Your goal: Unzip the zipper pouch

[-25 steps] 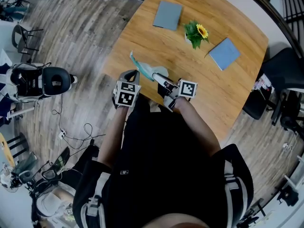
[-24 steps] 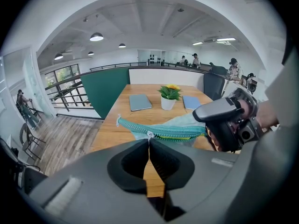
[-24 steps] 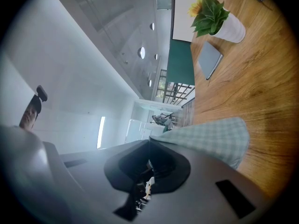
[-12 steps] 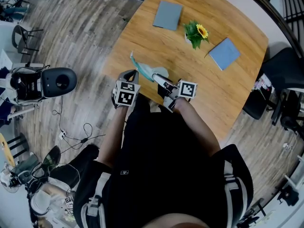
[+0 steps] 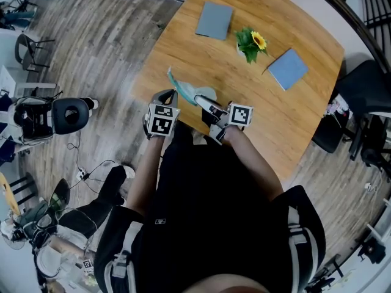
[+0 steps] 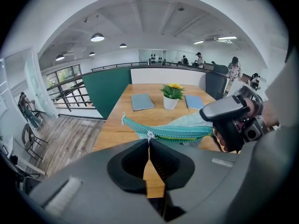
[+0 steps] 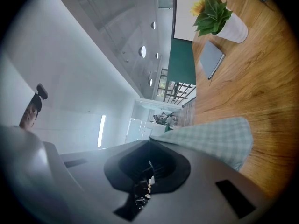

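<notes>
A pale teal checked pouch [image 5: 187,90] with a teal zipper hangs stretched above the near edge of the wooden table [image 5: 305,121]. In the left gripper view the zipper [image 6: 180,132] runs across, closed along what shows. Its small silver pull [image 6: 149,135] sits at the tips of my left gripper [image 6: 149,142], which is shut on it. My right gripper [image 7: 149,141] is shut on the pouch's checked fabric [image 7: 216,139] at the other end. Seen from above, the left gripper [image 5: 173,97] is left of the pouch and the right gripper [image 5: 206,105] is on its right.
A potted plant with a yellow flower [image 5: 251,43] stands mid-table between two grey-blue notebooks [image 5: 215,19] [image 5: 288,69]. A dark chair [image 5: 360,93] is at the table's right. On the wood floor at left are a chair with a round black seat [image 5: 64,112], cables and bags.
Both grippers and the pouch stay as they were. On the floor at left the black chair has shifted about and a person's dark leg has moved in below it.
</notes>
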### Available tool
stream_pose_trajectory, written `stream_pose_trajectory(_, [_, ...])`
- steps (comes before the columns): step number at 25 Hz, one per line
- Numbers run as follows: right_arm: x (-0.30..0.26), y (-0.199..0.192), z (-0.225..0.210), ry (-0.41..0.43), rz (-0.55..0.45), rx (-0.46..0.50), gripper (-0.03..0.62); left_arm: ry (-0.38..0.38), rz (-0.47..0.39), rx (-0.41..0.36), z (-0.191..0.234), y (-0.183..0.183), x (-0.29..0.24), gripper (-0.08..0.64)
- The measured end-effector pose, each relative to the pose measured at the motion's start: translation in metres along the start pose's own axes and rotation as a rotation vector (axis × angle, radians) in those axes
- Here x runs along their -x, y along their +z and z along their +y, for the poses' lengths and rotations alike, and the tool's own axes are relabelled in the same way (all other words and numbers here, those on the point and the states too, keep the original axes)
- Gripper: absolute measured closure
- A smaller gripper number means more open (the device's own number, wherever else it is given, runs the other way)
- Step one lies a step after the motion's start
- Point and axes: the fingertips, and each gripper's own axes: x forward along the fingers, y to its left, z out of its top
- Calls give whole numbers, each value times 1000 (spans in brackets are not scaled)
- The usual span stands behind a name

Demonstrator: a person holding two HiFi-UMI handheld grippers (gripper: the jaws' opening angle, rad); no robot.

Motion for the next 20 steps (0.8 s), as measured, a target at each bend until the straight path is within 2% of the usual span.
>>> stream_pose_trajectory(20, [4,-4,-1,-3,28,14,586,16,-2,9,8,-3,-3,549])
